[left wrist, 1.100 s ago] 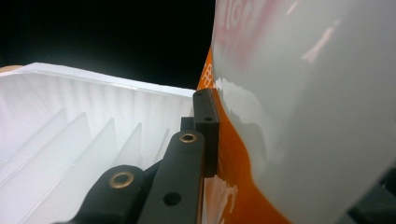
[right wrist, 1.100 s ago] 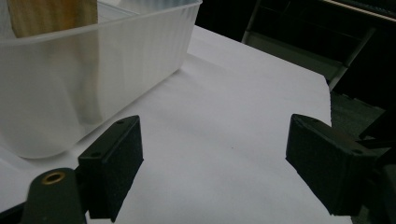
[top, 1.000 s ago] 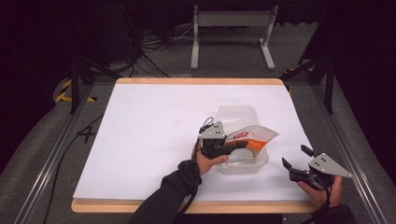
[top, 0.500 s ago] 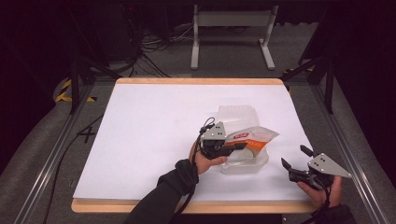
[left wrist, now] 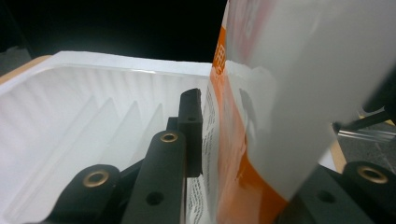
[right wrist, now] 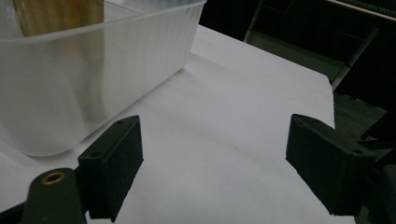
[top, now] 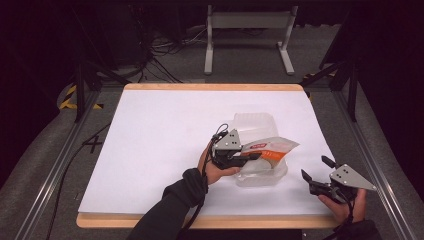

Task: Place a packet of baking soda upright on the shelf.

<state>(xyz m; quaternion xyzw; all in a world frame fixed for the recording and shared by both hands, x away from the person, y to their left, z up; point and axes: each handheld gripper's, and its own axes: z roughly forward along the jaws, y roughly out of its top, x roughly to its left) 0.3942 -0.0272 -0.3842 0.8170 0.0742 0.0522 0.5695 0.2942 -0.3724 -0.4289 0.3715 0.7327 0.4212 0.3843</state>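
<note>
Right gripper [top: 316, 174] sits near the table's front edge, jaws spread wide over bare white table [top: 160, 140], the clear plastic tub [top: 260, 176] just beside it. Left gripper [top: 248, 158] is over the tub, jaws just easing apart, the orange-and-white pouch [top: 272, 148] between them, inside the tub.

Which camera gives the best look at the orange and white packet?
The high view: the whole packet lies across the clear tub. The left gripper view shows its printed face close, cropped. The right gripper view shows a blurred shape through the tub wall.
</note>
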